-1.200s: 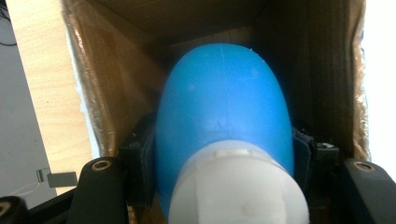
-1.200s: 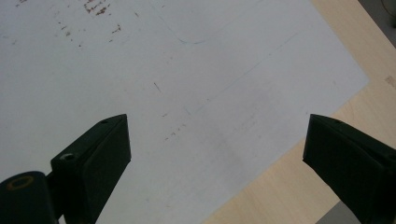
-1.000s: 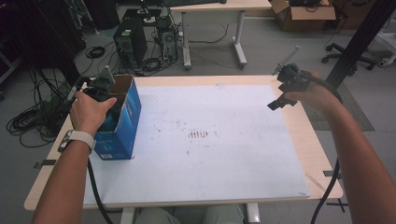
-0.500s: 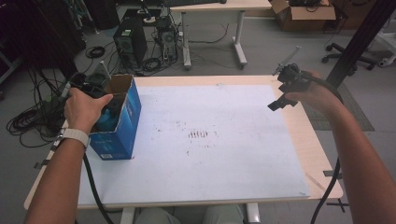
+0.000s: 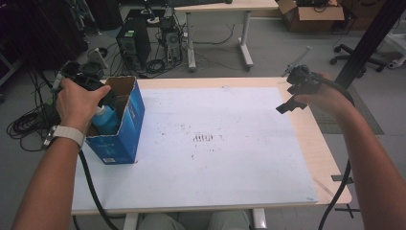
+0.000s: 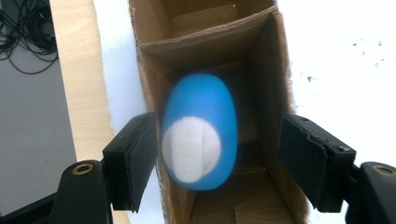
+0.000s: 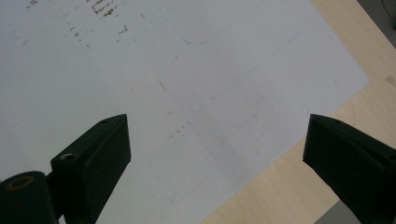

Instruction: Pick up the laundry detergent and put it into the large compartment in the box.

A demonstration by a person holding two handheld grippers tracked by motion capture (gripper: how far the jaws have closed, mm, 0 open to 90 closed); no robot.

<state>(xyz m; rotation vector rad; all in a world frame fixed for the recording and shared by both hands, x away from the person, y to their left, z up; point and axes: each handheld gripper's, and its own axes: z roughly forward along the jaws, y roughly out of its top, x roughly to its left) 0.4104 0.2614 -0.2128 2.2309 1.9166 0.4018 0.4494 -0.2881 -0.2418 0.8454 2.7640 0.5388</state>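
In the high view, the left gripper (image 5: 91,88) is above the near end of the open blue box (image 5: 119,127) at the left edge of the bench (image 5: 306,143), and a blue bottle (image 5: 106,119) with a white cap stands inside the box just below the hand. A second ago that hand sat lower, down over the box; it has since lifted clear, while the bottle has stayed in the box. The right gripper (image 5: 297,88) is held off the far right corner of the white sheet (image 5: 215,172), in the same place as before. In the left gripper view, the jaws have just been opening: the bottle (image 6: 200,137) sits upright in its cardboard compartment between them, the left pad close beside its side, the right pad well apart, so nothing is gripped. That reads as a release, with the bottle now delivered into the box and the placing step likely done. In the right gripper view, the right gripper (image 7: 217,154) has its jaws spread wide over the bare sheet and the bench edge, holding nothing.
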